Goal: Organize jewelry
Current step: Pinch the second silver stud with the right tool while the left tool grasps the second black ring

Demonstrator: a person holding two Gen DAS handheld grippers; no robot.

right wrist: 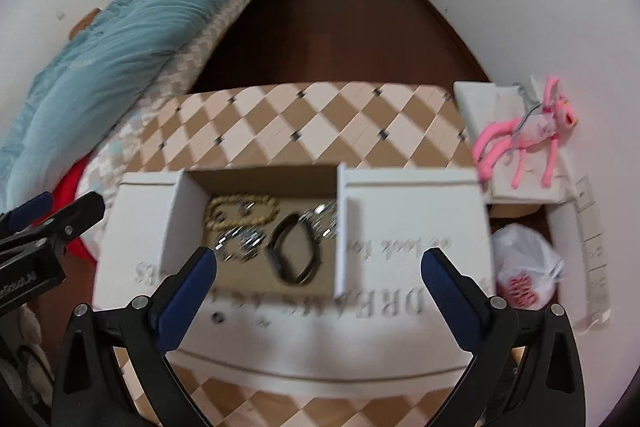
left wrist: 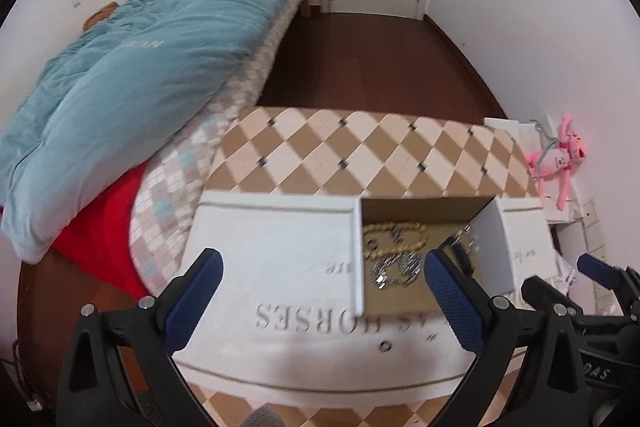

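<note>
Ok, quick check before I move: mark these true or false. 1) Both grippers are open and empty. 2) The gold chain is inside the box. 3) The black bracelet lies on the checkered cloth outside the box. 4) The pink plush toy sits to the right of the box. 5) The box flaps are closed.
1) True: the left gripper and right gripper are both open, holding nothing.
2) True: the gold chain lies inside the box.
3) False: the black bracelet is inside the box, beside the silver pieces.
4) True: the pink plush toy is to the right.
5) False: the flaps are open, so the contents show.
</note>
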